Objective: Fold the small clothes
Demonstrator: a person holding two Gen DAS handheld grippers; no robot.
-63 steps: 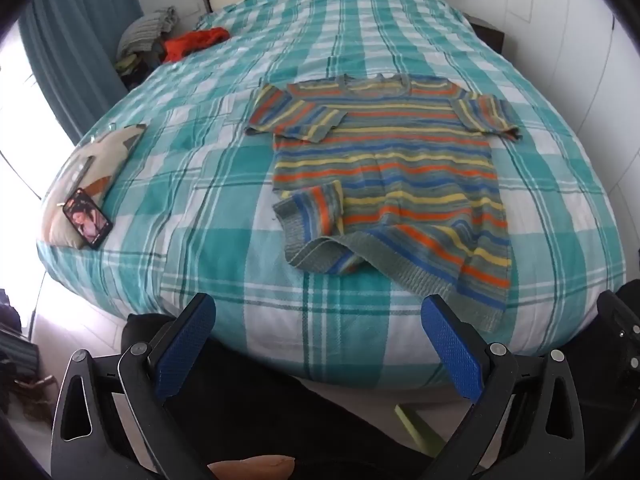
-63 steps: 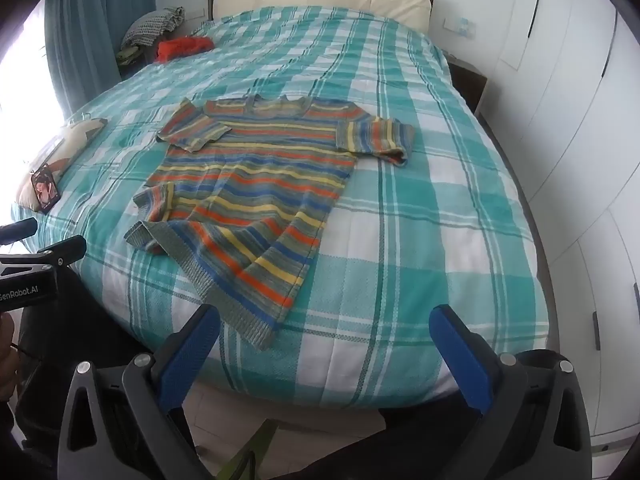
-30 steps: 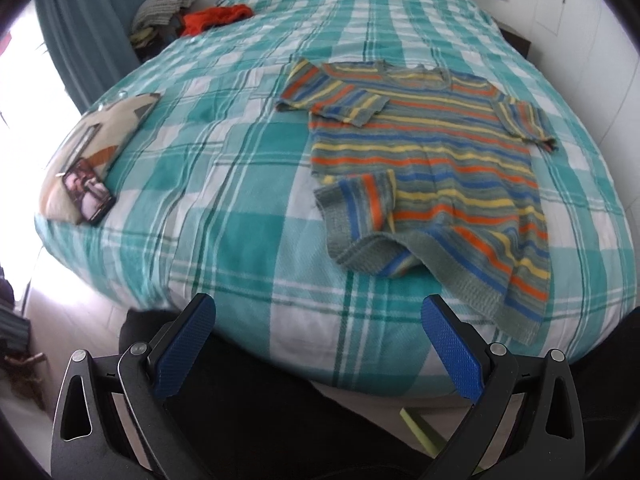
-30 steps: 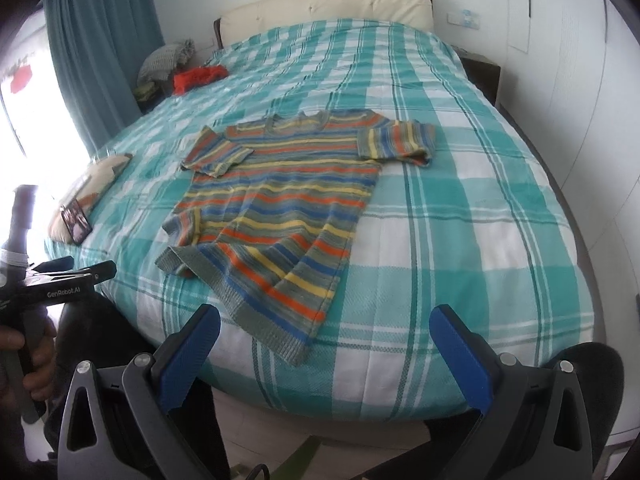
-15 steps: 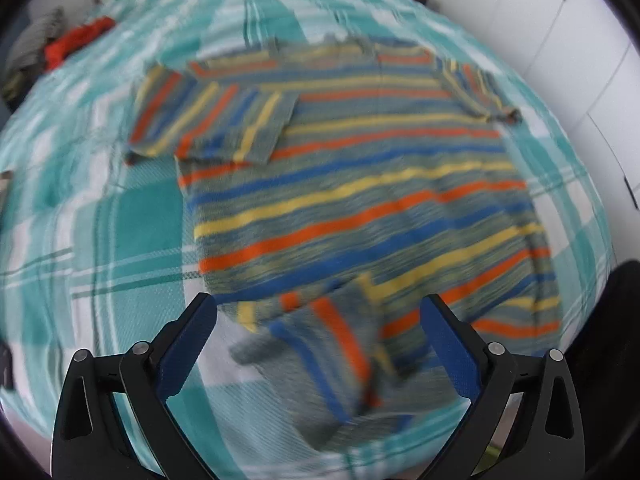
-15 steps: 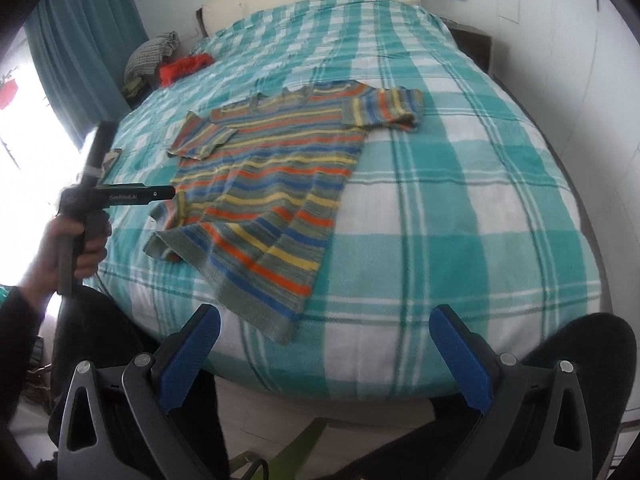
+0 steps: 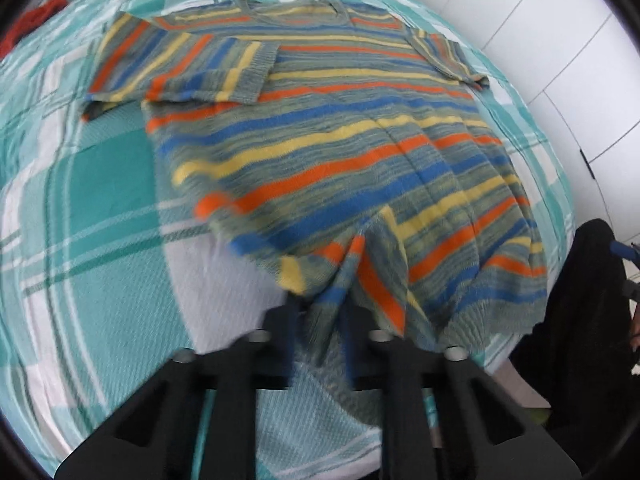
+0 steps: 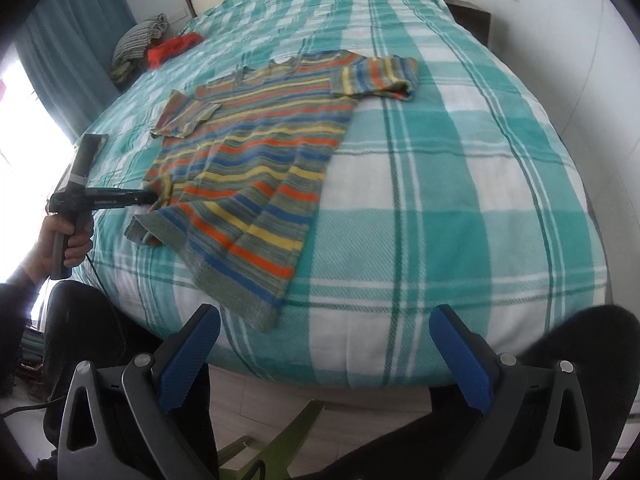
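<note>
Half a second ago the left tongs point(image 7: 320, 320) hung spread above the striped knit t-shirt point(image 7: 328, 152); now they are clenched on the turned-over corner of its hem, which bunches up between the fingers at the lower middle of the left wrist view. That reads as the grab that opens the first fold, so the task is barely begun: the shirt otherwise lies flat on the teal plaid bed point(image 8: 460, 184), neck toward the top of the frame, one sleeve folded in over the chest at the upper left. In the right wrist view the left tongs point(image 8: 154, 198) bite the shirt's edge at the left of the frame, while the right tongs point(image 8: 332, 352) sit released, spread wide at the bottom of the frame, short of the bed's edge and apart from the nearest hem corner.
</note>
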